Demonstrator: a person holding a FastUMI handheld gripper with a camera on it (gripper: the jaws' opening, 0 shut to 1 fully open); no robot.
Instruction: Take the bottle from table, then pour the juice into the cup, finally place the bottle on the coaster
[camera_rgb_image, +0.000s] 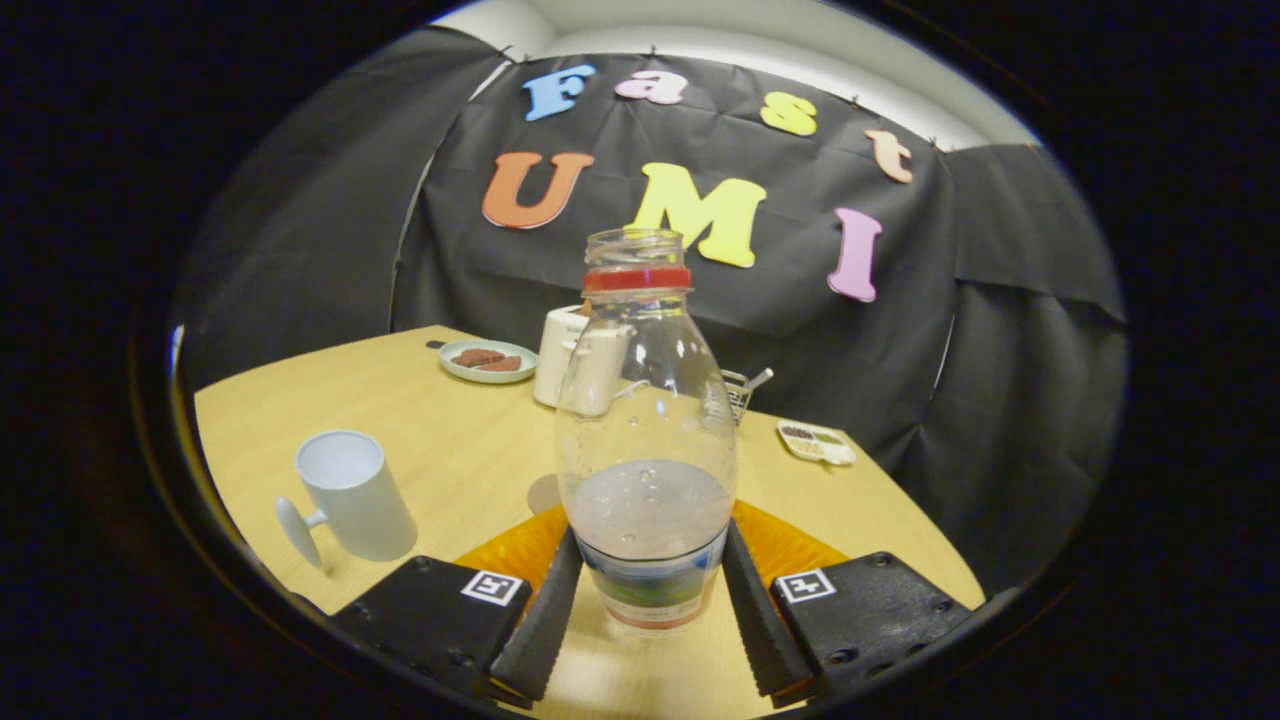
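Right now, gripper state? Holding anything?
Gripper: shut on the bottle, one finger on each side of its lower body, cap off, upright.

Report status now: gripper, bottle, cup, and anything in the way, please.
Gripper shut on bottle, upright, uncapped, partly full. Cup ahead-left, open, standing on table. Orange coaster behind bottle's base. Path to cup unobstructed.

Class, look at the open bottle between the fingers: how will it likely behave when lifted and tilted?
The bottle is probably light, being under half full. Its clear, thin-looking wall may flex under the gripper. With no cap on, the liquid could spill at a quick tilt.
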